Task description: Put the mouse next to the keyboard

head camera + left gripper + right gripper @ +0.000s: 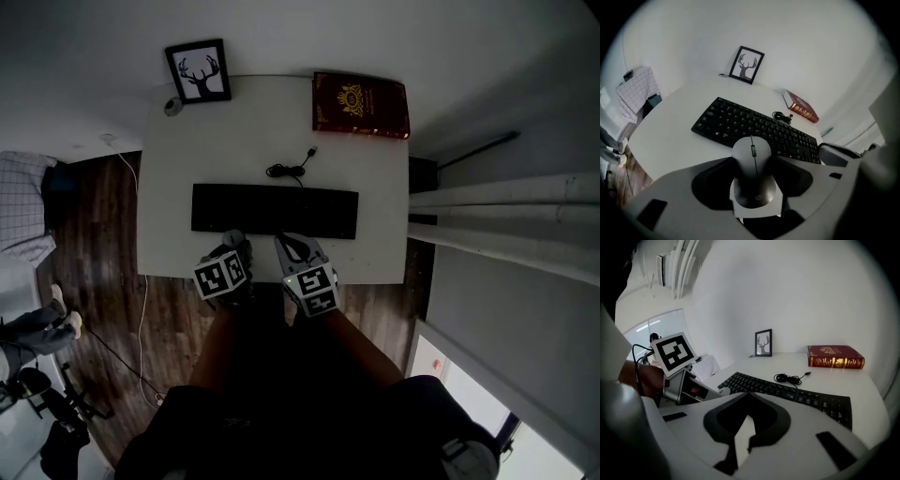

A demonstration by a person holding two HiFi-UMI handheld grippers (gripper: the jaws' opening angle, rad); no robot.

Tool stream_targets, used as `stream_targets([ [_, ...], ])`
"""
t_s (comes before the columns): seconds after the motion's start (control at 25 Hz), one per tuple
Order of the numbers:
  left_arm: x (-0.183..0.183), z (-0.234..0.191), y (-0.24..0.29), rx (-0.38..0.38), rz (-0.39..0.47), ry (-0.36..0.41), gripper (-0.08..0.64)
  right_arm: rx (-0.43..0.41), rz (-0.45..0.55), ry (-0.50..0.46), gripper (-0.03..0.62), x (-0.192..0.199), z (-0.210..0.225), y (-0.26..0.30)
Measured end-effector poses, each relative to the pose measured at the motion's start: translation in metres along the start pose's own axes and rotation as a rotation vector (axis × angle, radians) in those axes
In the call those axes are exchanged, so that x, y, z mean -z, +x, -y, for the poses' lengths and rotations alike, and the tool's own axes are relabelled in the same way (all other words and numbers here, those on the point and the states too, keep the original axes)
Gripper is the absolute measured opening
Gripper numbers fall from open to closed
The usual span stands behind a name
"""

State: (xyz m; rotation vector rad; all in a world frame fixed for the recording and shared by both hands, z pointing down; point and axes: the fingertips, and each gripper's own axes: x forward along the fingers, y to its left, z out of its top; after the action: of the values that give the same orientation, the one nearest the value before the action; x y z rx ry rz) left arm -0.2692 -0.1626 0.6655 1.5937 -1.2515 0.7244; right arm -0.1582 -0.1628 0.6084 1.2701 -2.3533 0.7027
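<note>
At the 11 o'clock corner of the white table (187,150) a framed deer picture (199,72) stands upright against the wall. My left claw (233,246) sits at the table's 6 o'clock edge, a little left of the middle, and points toward 12. It is clenched on the grey mouse (753,173): the pads press on the mouse's two flanks, with its wheel end pointing toward 12, away from me. The mouse lies at 6 o'clock of the black keyboard (274,209), its nose overlapping the keyboard's near edge in the left gripper view. I cannot tell whether it touches the tabletop. The keyboard lies across the middle of the table, long side left to right. At its 12 o'clock a coiled black cable (291,169) rests loose on the table. My right claw (292,247) is just beside the left one at its 3 o'clock, tips closed together and holding nothing. At the 1 o'clock corner a dark red book (361,105) lies flat.
</note>
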Motion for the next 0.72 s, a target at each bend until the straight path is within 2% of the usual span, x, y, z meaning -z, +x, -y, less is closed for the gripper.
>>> stream_targets([
  [0.28,-0.020,0.038,-0.001,0.103,0.006,0.128,0.256,0.121,0.049,0.011,0.021,-0.014,0.009,-0.021],
  [0.52,-0.024,0.066,-0.004,0.169,-0.017,0.283,0.256,0.263,0.109,0.073,0.021,-0.012,0.021,-0.046],
  [0.72,-0.017,0.097,0.001,0.199,-0.031,0.328,0.256,0.299,0.127,0.111,0.021,0.002,0.039,-0.063],
])
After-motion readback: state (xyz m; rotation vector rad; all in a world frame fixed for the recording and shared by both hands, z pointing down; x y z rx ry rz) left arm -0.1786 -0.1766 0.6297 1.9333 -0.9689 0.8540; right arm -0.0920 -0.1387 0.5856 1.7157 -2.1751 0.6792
